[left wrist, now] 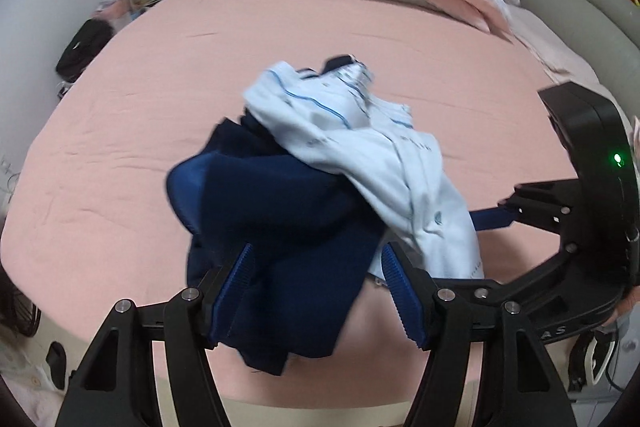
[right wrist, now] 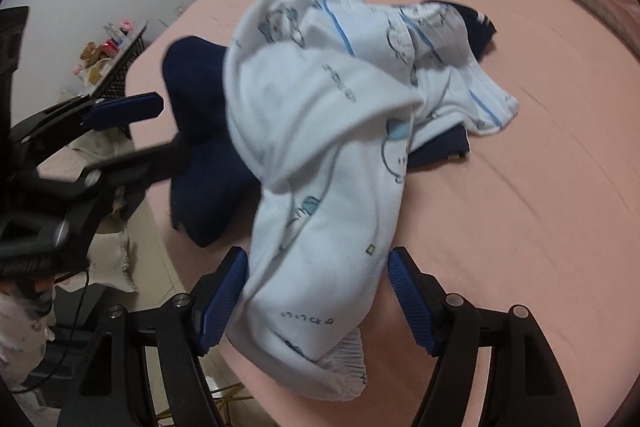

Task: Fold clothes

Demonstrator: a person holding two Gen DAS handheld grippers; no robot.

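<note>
Left wrist view: a crumpled heap is seen near the front edge of the pink bed sheet (left wrist: 120, 131), made of a navy garment (left wrist: 280, 211) with a pale blue printed garment (left wrist: 384, 163) draped over it. The left gripper (left wrist: 316, 291) is held with jaws moderately apart; navy cloth lies between the blue pads (left wrist: 236, 287), but whether it is pinched or merely bracketed cannot be told. In the right wrist view the right gripper (right wrist: 318, 291) is seen wide apart astride the pale garment (right wrist: 320, 131); the left pad appears to brush the cloth, the right pad stands clear, so nothing is judged held.

Step in hand, as judged: the two garments are to be separated before any fold is made. A single layer at a hem or waistband should be chosen, not a bunch. The elastic cuff (right wrist: 344, 371) near the bed edge is a fair target. The pale piece should be lifted off first, then spread flat well apart from the navy one. Risk: both garments dragged together off the edge.
</note>
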